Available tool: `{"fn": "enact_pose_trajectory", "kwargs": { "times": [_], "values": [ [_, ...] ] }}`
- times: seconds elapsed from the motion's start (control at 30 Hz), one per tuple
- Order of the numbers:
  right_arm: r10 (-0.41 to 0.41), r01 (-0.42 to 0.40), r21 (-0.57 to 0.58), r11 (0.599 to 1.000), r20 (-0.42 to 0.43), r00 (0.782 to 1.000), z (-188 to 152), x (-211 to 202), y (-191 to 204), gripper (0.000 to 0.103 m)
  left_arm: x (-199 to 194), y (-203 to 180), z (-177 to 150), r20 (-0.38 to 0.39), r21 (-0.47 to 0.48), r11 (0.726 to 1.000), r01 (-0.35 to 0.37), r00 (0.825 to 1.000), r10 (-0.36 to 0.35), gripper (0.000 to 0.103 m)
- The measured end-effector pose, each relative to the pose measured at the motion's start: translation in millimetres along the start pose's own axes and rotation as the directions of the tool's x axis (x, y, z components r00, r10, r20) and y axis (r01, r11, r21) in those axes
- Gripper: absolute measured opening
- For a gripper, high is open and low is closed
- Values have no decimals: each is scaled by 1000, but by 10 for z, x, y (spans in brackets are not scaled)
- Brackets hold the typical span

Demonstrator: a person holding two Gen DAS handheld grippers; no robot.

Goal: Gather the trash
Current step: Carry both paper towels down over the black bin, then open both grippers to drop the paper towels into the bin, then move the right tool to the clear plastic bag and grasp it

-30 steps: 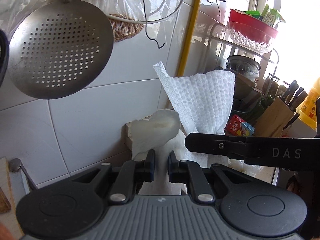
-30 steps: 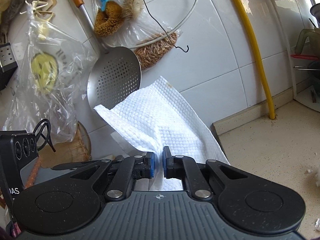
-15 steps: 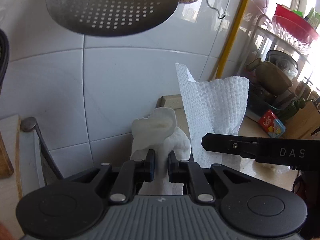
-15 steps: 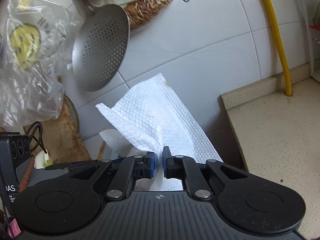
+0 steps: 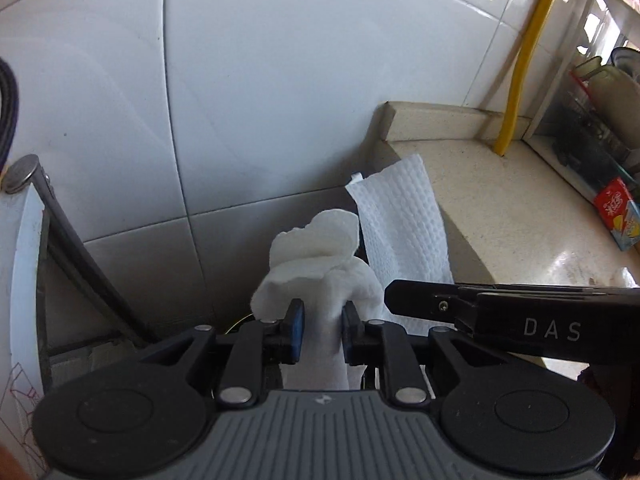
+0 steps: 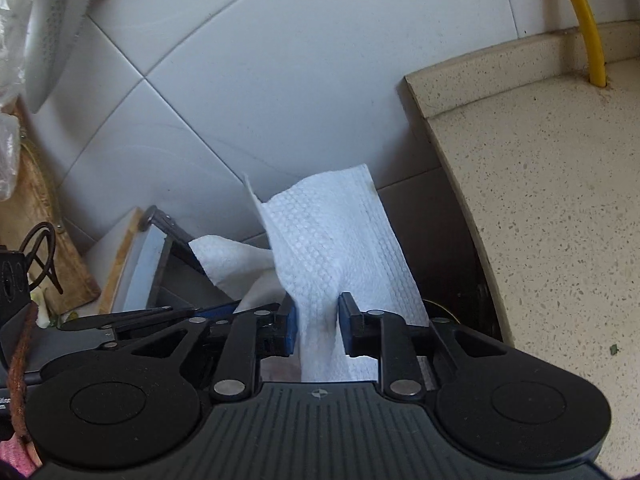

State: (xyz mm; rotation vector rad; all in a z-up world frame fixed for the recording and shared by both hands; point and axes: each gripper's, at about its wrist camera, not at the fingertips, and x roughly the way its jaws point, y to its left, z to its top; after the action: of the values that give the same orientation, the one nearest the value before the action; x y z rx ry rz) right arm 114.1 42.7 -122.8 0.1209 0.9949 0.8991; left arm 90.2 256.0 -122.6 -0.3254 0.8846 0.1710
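My left gripper (image 5: 322, 322) is shut on a crumpled white tissue (image 5: 316, 264) that sticks up between its fingers. My right gripper (image 6: 318, 322) is shut on a white embossed paper towel (image 6: 332, 240), which hangs up and forward from its fingers. The towel also shows in the left wrist view (image 5: 400, 224), just right of the tissue, with the right gripper's black side (image 5: 520, 320) crossing in front. The tissue shows in the right wrist view (image 6: 232, 260) to the left of the towel. Both grippers sit low in the dark gap beside the counter.
A speckled beige counter (image 6: 552, 200) lies to the right, its edge next to the gap. White wall tiles (image 5: 280, 80) stand close ahead. A yellow pipe (image 5: 520, 80) runs down to the counter. A board and metal frame (image 6: 156, 248) stand on the left. A dish rack (image 5: 592, 112) is at far right.
Both grippers have dropped downward with their papers, from level with the hanging skimmer to below counter height. The jaws look slightly wider apart than before, still around the papers.
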Motion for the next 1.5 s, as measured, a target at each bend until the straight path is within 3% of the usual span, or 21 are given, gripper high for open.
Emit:
{"fn": "enact_pose_trajectory", "kwargs": {
  "times": [0.13,0.43,0.73,0.93,1.27,1.5],
  "values": [
    [-7,8,48,999,-26,1000,20,146,-136,55,144,79,15,-28,-27,999,-18,999,17,29],
    [-23,22,77,997,15,1000,-7,-160,-249,56,86,25,8,-38,-26,1000,-1,999,0,38],
    [-100,82,137,987,127,987,-172,-834,-325,56,-62,-445,126,-21,91,988,127,992,-126,41],
    [-201,173,143,975,211,957,-282,-1255,-309,58,-211,-746,220,0,192,965,178,983,-182,50],
    [-338,289,208,934,260,905,-535,-1664,-361,60,-364,-1123,196,-17,277,926,257,965,-263,53],
    [-489,421,276,864,265,831,-639,-2028,-610,63,-306,-1567,233,-56,338,874,350,934,-353,56]
  ]
}}
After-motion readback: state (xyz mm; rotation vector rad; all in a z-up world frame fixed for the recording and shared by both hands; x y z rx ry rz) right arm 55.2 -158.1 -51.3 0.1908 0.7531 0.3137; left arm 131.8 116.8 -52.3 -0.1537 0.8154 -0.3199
